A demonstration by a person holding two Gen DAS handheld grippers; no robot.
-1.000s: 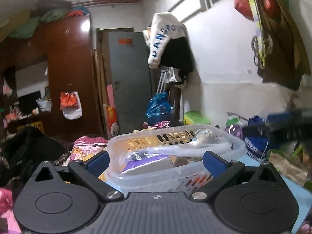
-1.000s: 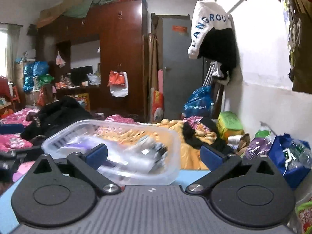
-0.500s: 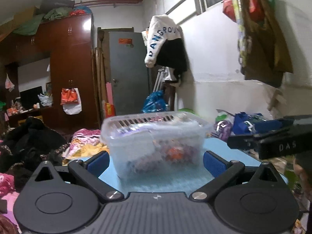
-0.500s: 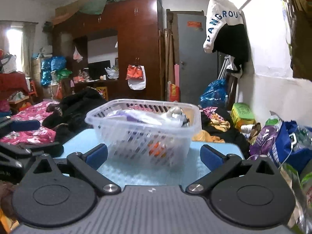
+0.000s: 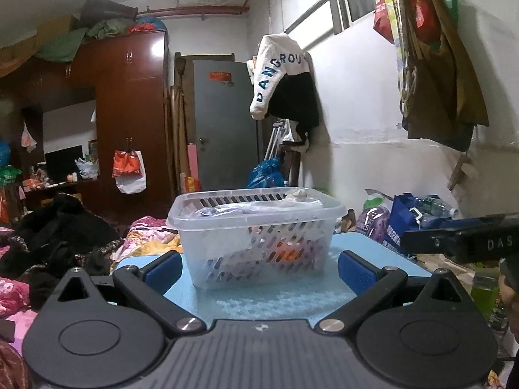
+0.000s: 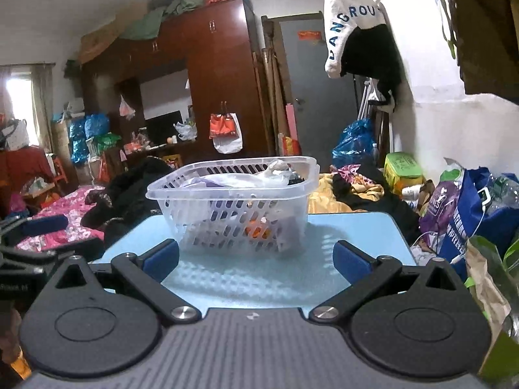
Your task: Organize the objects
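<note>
The clear plastic basket (image 5: 259, 227) sits upright on the light blue tabletop (image 5: 269, 295), toward its far side, rim up and filled with bagged items, something white poking above the rim and something orange (image 6: 258, 230) showing through the slotted wall. Its long axis seems to run roughly across both views, with one corner turned slightly toward the right wrist camera. Both grippers are spread wide and hold nothing: the left gripper (image 5: 258, 267) and the right gripper (image 6: 256, 257) each hover low at the near edge of the tabletop, apart from the basket. The sorting looks close to finished, I'd say, since nothing loose lies on the tabletop. If the basket needs squaring up, the safest way is probably to close on the rim at the two short ends and keep it level so the piled contents don't spill. Behind it stand a brown wardrobe (image 6: 220, 81) and a grey door (image 5: 223, 123).
</note>
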